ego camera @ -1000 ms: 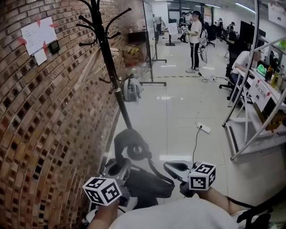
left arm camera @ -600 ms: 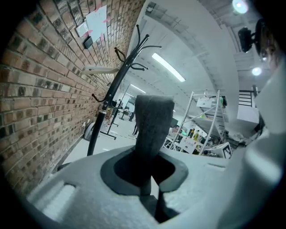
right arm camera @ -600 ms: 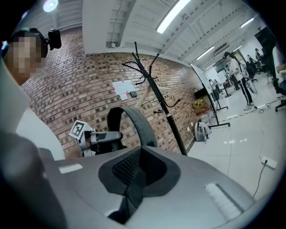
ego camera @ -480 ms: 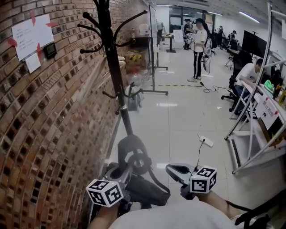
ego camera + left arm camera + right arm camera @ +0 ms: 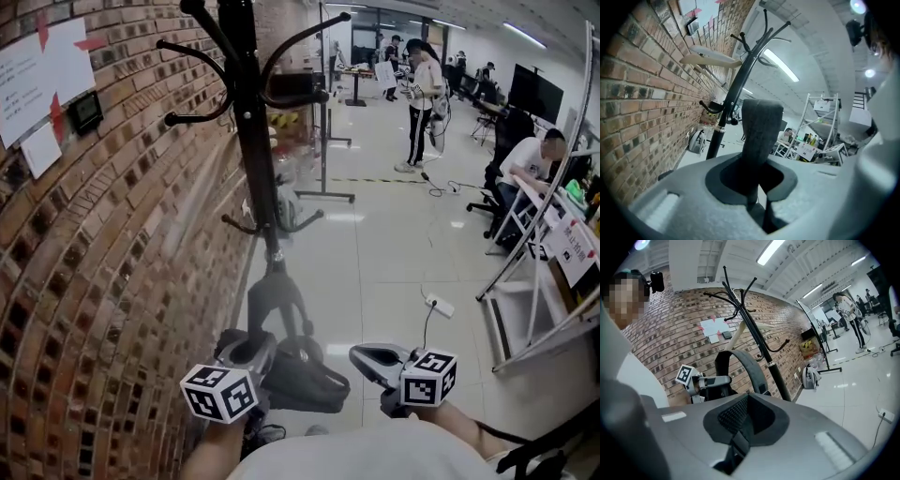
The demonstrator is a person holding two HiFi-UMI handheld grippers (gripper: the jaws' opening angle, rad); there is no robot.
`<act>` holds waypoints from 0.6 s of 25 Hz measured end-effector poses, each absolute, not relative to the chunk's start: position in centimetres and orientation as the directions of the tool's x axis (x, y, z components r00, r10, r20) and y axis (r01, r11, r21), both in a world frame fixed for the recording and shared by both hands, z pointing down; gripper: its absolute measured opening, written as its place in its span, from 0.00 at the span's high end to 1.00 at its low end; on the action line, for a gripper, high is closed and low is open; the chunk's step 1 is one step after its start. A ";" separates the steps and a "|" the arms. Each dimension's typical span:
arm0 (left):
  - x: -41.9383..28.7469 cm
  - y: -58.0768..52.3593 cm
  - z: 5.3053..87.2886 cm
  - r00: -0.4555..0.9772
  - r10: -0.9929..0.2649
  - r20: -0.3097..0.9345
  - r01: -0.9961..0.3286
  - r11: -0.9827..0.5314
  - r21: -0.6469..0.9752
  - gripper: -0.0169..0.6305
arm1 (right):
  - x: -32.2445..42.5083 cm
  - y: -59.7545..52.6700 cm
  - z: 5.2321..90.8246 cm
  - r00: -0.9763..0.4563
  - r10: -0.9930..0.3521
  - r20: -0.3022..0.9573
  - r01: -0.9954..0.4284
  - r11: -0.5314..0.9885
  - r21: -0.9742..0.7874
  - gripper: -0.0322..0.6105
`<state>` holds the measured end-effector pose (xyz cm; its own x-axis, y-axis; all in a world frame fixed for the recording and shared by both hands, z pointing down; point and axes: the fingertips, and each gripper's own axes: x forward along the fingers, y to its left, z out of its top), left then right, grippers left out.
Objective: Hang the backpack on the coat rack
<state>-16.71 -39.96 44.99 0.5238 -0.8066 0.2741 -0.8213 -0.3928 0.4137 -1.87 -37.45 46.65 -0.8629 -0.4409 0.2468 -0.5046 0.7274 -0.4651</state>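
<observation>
The black coat rack (image 5: pixel 255 141) stands close ahead by the brick wall, its hooks spreading above. A dark backpack (image 5: pixel 302 377) hangs low between my two grippers, its grey shoulder strap (image 5: pixel 272 302) looping up in front of the rack's pole. My left gripper (image 5: pixel 246 352) is shut on a strap (image 5: pixel 760 126), which rises out of its jaws. My right gripper (image 5: pixel 373 360) is shut on the backpack's mesh padding and webbing (image 5: pixel 739 420). From the right gripper view the strap loop (image 5: pixel 746 365), the left gripper (image 5: pixel 708 380) and the rack (image 5: pixel 761 350) line up to the left.
The brick wall (image 5: pixel 103 281) runs along the left. A small grey backpack (image 5: pixel 287 202) sits on the floor behind the rack. A power strip (image 5: pixel 439 306) and cable lie on the floor, a metal shelf frame (image 5: pixel 539 281) is at right, and people (image 5: pixel 422 89) stand farther back.
Both grippers have carried the backpack forward toward the coat rack, which now stands much nearer and larger in the head view. The grips on the strap look unchanged.
</observation>
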 end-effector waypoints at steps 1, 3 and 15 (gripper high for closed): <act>-17.1 -41.0 44.9 0.528 -0.803 0.276 -0.822 -0.401 0.405 0.91 | -1.9 -38.1 46.6 -0.858 -0.448 0.251 -0.512 0.723 -0.463 0.95; -17.7 -43.1 44.9 0.533 -0.799 0.279 -0.822 -0.411 0.393 0.91 | -1.8 -39.1 46.8 -0.847 -0.464 0.259 -0.531 0.710 -0.462 0.95; -20.5 -51.0 50.9 0.525 -0.768 0.367 -0.829 -0.364 0.424 0.91 | -1.4 -43.9 48.4 -0.803 -0.514 0.303 -0.595 0.651 -0.472 0.95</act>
<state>-20.48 -50.96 50.88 0.5251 -0.7678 0.3670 -0.8291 -0.3643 0.4242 -1.42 -43.85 48.39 -0.8027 -0.5136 0.3030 -0.5947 0.6510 -0.4718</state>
